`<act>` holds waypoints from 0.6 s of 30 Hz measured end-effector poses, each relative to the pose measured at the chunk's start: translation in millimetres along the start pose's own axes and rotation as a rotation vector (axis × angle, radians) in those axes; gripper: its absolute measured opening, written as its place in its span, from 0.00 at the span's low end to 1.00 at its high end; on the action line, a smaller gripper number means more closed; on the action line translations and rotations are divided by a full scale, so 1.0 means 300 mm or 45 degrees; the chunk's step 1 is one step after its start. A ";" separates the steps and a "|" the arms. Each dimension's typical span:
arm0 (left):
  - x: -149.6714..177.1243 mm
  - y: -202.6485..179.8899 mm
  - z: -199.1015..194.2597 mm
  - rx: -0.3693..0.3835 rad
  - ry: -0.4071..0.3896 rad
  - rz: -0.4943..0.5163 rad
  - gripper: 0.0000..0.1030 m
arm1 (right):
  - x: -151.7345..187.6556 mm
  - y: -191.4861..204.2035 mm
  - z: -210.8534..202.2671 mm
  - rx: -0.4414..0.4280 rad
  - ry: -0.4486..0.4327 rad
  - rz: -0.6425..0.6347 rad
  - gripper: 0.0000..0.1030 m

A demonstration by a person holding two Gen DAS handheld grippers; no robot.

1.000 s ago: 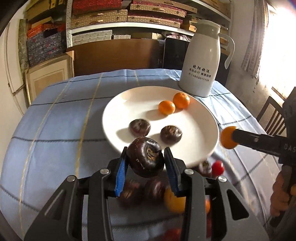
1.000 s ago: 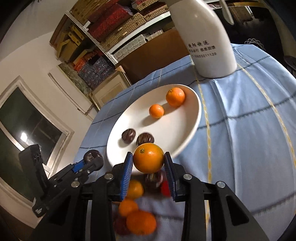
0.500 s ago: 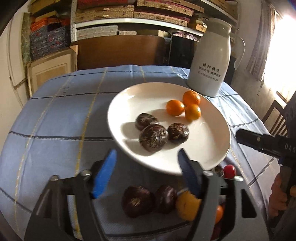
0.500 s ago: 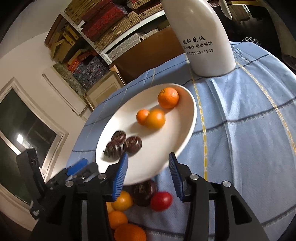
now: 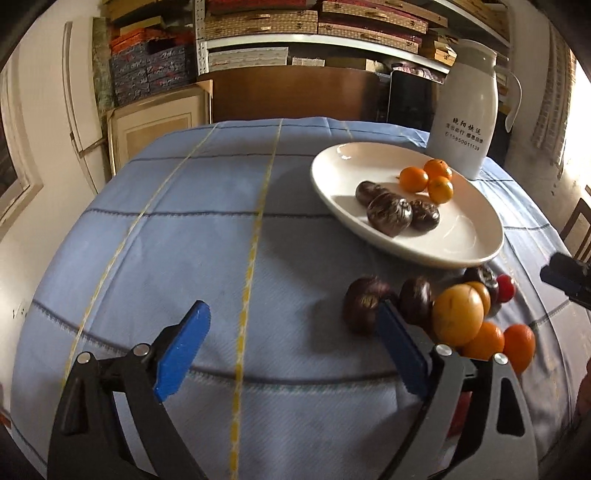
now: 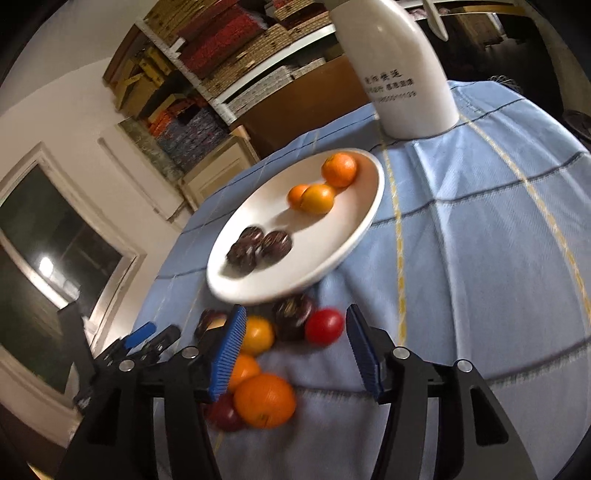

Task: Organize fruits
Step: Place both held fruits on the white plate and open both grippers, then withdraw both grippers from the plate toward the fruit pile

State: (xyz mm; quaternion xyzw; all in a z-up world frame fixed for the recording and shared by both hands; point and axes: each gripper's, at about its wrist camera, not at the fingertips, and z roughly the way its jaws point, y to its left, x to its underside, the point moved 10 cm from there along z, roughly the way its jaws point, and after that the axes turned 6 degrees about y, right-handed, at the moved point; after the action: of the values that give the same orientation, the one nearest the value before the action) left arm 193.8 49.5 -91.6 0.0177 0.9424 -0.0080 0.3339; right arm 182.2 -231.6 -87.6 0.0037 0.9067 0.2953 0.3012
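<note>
A white plate (image 5: 461,232) (image 6: 332,243) holds three dark purple fruits (image 5: 389,214) (image 6: 262,245) and three small oranges (image 5: 428,179) (image 6: 319,197). Loose fruit lies on the cloth in front of it: dark fruits (image 5: 364,310), oranges (image 5: 458,314) (image 6: 264,400) and a red tomato (image 5: 505,287) (image 6: 325,326). My left gripper (image 5: 291,317) hangs over bare cloth left of this pile, jaws opening wide, nothing between them. My right gripper (image 6: 295,317) is over the pile, jaws opening. A dark fruit (image 6: 293,317) and the tomato lie beyond its tips, untouched.
A tall white jug (image 5: 465,122) (image 6: 399,66) stands just behind the plate on the blue checked tablecloth (image 5: 184,229). Shelves of boxes (image 5: 314,22) fill the wall behind the table. A chair (image 5: 576,229) stands past the right edge.
The left gripper let its dark fruit go onto the plate, the right its orange. Both sets of jaws opened and drew back toward the loose pile; the left swung leftward.
</note>
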 end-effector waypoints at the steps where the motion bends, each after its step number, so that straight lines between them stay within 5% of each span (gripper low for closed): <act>1: 0.008 0.004 -0.005 -0.002 0.000 -0.002 0.89 | 0.029 0.015 -0.003 -0.013 0.019 -0.015 0.55; 7: 0.076 -0.018 -0.060 0.050 -0.009 0.024 0.91 | 0.158 0.092 0.033 -0.069 0.149 -0.083 0.55; 18: 0.132 -0.165 -0.093 0.072 -0.030 0.212 0.92 | 0.200 0.105 0.070 -0.009 0.186 -0.114 0.55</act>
State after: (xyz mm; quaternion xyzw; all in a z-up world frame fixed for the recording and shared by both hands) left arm 143.5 1.8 -94.7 0.1052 0.9330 -0.0069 0.3439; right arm 139.1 -183.3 -116.7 -0.0596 0.9244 0.2842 0.2471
